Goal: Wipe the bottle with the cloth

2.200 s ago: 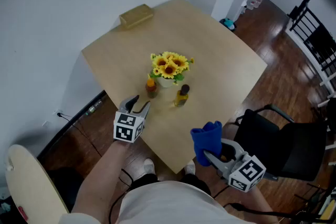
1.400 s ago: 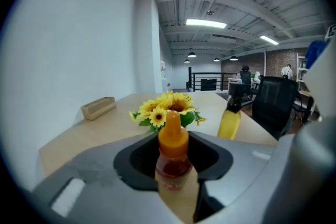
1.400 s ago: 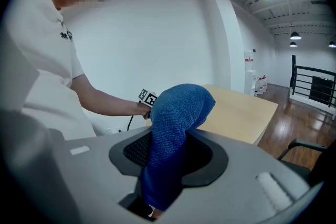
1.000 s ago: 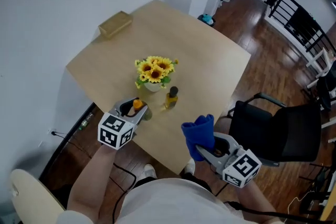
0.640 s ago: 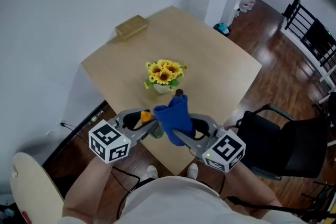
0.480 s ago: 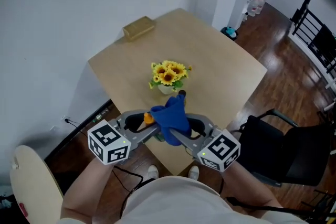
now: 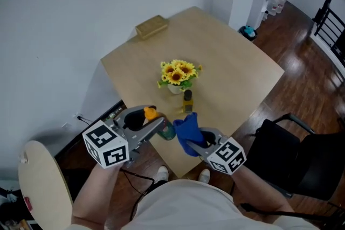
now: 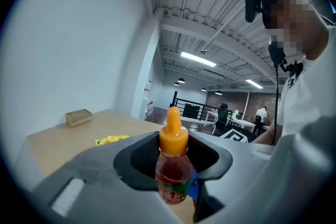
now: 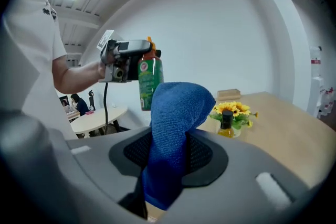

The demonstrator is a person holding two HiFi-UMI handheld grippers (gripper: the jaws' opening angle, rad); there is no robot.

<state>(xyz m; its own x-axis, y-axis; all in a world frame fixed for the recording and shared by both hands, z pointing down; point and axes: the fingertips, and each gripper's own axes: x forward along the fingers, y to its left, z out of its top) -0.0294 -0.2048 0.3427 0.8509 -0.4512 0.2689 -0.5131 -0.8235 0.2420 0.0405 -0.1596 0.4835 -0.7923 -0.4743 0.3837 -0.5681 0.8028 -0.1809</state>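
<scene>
Left tool [image 7: 157,125]: held in the air over the near corner of the worktop [image 7: 232,75], its marker cube nearest the person and its jaws pointing inward toward the other tool. The jaws are clamped on the bottle [image 7: 167,131].

Bottle: a small red sauce bottle with an orange nozzle cap and a green label. In the left gripper view it stands upright between the jaws [image 8: 173,173], gripped around the body, with the cap rising clear above them. It is off the worktop.

Right tool [image 7: 197,140]: also raised, just beside the left tool and angled toward it. Its jaws are closed on the cloth [image 7: 186,133].

Cloth: a blue towel, bunched. In the right gripper view it rises from between the jaws and folds over at the top [image 9: 176,123], with a tail hanging below.

Bottle and cloth: close together, the cloth's top by the bottle's lower end. Whether they touch is hard to tell from the head view.

Arms: both bare forearms reach forward from a white shirt, the left forearm [image 7: 99,194] and right forearm [image 7: 253,194] converging so that the tools meet in front of the body.

On the worktop: a pot of sunflowers [image 7: 179,74] near the middle, a dark-capped bottle [image 7: 187,100] just in front of it, and a tan box [image 7: 151,26] at the far corner.

Beside the worktop: a black chair [image 7: 302,151] on the person's right.
</scene>
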